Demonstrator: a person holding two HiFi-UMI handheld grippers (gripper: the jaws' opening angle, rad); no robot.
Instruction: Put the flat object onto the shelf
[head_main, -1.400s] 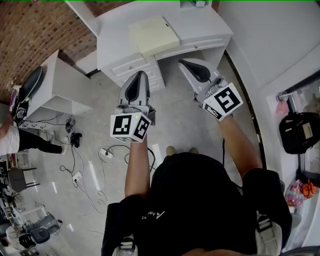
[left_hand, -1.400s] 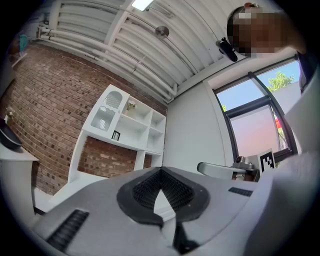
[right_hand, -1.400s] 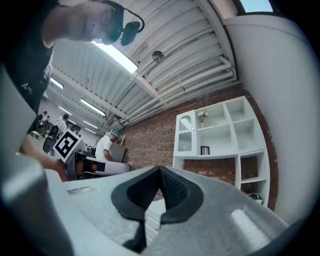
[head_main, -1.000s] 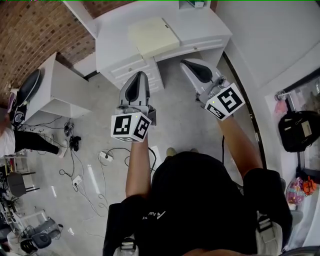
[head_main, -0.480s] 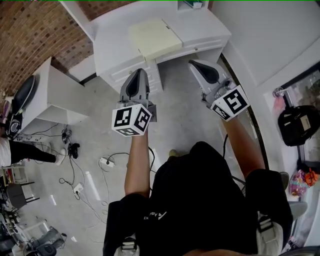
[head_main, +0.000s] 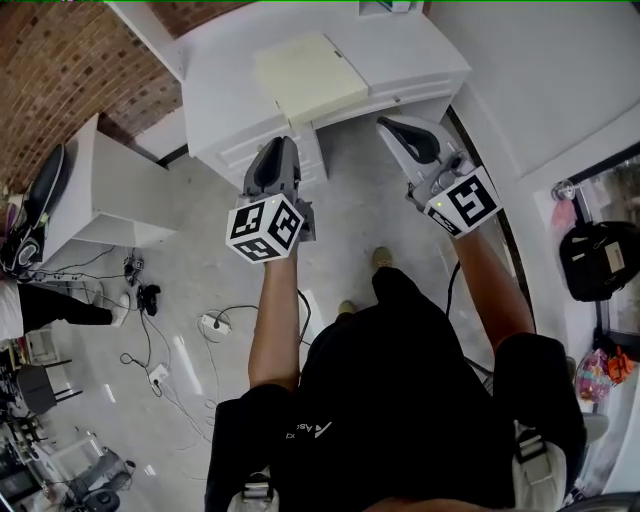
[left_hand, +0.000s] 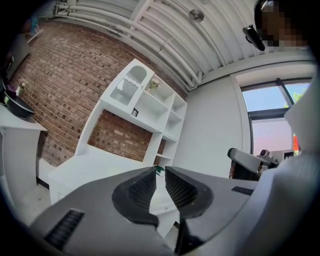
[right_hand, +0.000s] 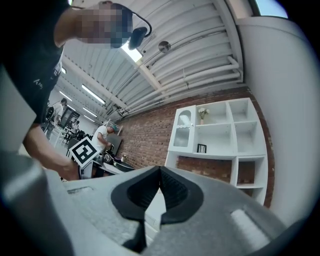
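Observation:
The flat object (head_main: 308, 75) is a pale yellow square slab lying on the white desk (head_main: 225, 90) ahead of me. Both grippers hang over the floor short of the desk's front edge, touching nothing. My left gripper (head_main: 275, 150) points at the desk drawers, below and left of the slab; its jaws (left_hand: 160, 175) are opening, with a narrow gap and nothing between them. My right gripper (head_main: 395, 126) sits near the desk's right end, and its jaws (right_hand: 160, 172) are shut and empty. The white shelf unit (left_hand: 150, 107) rises above the desk against the brick wall and also shows in the right gripper view (right_hand: 220, 130).
A white side table (head_main: 125, 185) stands left of the desk. Cables and a power strip (head_main: 210, 310) lie on the floor at the left. A black bag (head_main: 598, 262) sits behind the glass at the right. Another person (right_hand: 105, 137) works at the far left.
I have stepped towards the desk; one foot now shows ahead of my body. Both grippers have come closer to the desk front. The left jaws have parted slightly.

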